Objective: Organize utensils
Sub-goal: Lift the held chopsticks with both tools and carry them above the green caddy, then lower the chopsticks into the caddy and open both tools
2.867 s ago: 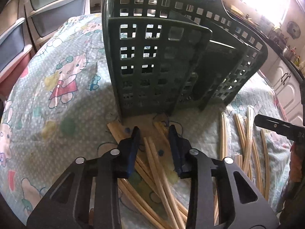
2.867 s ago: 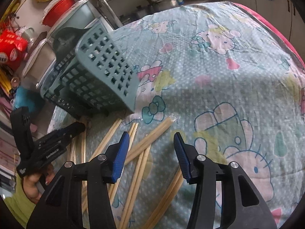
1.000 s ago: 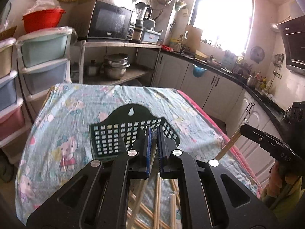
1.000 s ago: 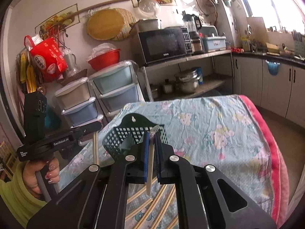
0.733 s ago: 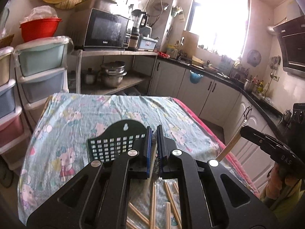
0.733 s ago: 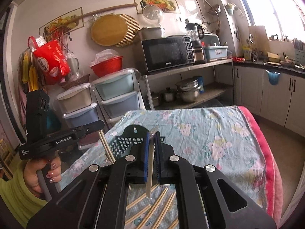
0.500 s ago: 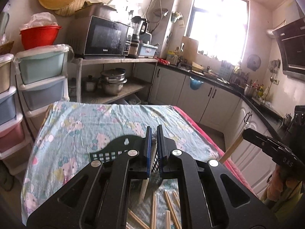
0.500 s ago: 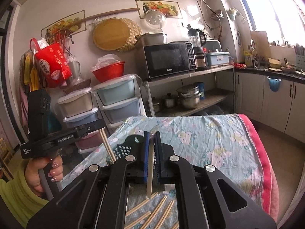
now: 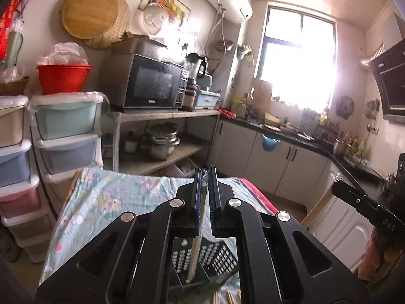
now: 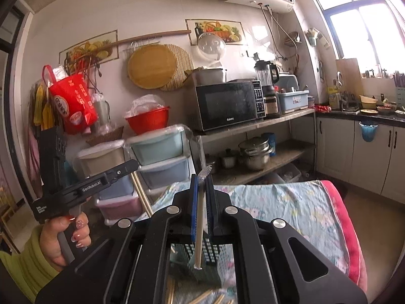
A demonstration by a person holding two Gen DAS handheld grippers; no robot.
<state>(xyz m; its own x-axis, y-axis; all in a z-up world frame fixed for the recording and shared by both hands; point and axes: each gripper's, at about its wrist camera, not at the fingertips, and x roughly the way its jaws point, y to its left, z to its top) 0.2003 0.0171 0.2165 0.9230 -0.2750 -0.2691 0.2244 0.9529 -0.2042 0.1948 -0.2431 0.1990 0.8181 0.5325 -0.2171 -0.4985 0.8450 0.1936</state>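
My left gripper [image 9: 204, 177] is shut on a wrapped pair of chopsticks [image 9: 195, 248] that hangs down over the dark green slotted utensil basket [image 9: 215, 258] on the table. My right gripper [image 10: 201, 185] is shut on another wrapped pair of chopsticks [image 10: 199, 230], held upright above the basket [image 10: 207, 255]. Both grippers are raised high over the table. Loose chopsticks [image 10: 202, 297] lie on the cloth below. The left gripper also shows in the right wrist view [image 10: 134, 164], the right one in the left wrist view [image 9: 338, 185].
The table carries a light blue cartoon-print cloth [image 9: 106, 202] with a red edge [image 10: 351, 240]. Plastic drawer units [image 9: 65, 136] stand left of the table. A shelf with a microwave [image 9: 144, 83] and pots is behind; white cabinets [image 9: 291, 167] run along the right.
Both grippers closed on wrapped chopsticks that lay on the table and lifted them high. Over the last second both views rose further, so the basket sank to the bottom.
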